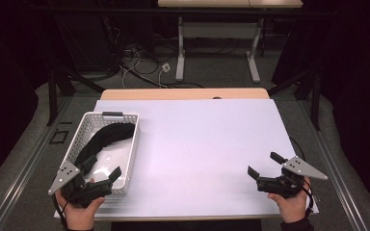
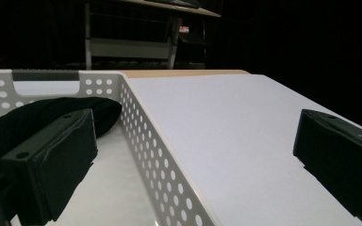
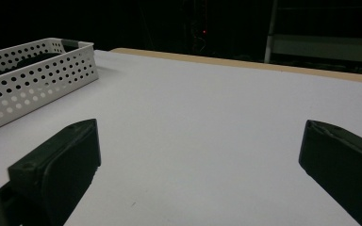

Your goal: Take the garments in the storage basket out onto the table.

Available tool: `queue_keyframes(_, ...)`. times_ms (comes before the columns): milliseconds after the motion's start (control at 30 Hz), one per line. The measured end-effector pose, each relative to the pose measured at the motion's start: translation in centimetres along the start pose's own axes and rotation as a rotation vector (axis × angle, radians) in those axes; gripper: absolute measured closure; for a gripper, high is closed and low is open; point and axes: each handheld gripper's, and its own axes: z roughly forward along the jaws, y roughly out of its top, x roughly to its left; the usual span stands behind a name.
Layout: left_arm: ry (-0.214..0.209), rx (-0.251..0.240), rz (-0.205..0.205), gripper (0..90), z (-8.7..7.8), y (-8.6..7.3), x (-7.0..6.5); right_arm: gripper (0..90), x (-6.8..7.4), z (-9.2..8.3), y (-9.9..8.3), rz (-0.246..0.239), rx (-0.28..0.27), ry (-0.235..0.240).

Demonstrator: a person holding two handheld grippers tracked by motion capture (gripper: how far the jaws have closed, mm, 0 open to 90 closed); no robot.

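On the high view, the white perforated basket (image 1: 79, 132) sits on the table (image 1: 207, 144) at about 9 o'clock from the table's middle, its long side running away from the person. Inside it lies a black cloth (image 1: 107, 136), bunched along the far end and curving down the left wall toward the near end; the basket's white floor shows bare at the near right part.

The left gripper (image 1: 104, 165) is at 7 o'clock, at the near end of the basket. Its 2 jaws stand wide apart, released, with nothing between them. In the left gripper view the left jaw is inside the basket, over its floor and just in front of the black cloth (image 2: 37, 117), while the right jaw is outside, over the white table surface (image 2: 235, 132); the basket's right wall (image 2: 155, 155) runs up between the 2 jaws. Whether the left jaw touches the cloth I cannot tell.

The right gripper (image 1: 265, 165) is at 4 o'clock, near the table's right front corner, well apart from the basket. Its jaws are also spread wide and hold nothing. In the right gripper view they frame bare table (image 3: 207, 122), with the basket (image 3: 33, 80) farther off at 10 o'clock.
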Motion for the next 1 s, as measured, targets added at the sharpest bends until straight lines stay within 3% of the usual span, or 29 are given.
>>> queue_keyframes(300,-0.009,0.034,-0.012,0.3,0.0,0.9,0.5,0.0,0.0,0.2,-0.3,0.001,0.013,-0.006)
queue_keyframes(467,0.021,0.035,0.005,0.3,0.1,1.6,0.5,0.0,-0.1,0.2,-0.3,0.012,0.011,-0.009)
queue_keyframes(500,0.048,0.044,0.027,0.3,0.3,2.0,0.6,0.0,-0.1,0.3,-0.3,0.014,0.01,-0.01)
queue_keyframes(700,0.076,0.065,0.048,0.3,1.0,3.1,0.8,0.0,-0.2,0.3,-0.3,0.015,0.009,-0.016)
queue_keyframes(1000,0.028,0.112,0.001,0.4,2.4,5.0,2.2,0.0,-0.3,0.3,-0.3,0.026,0.01,-0.021)
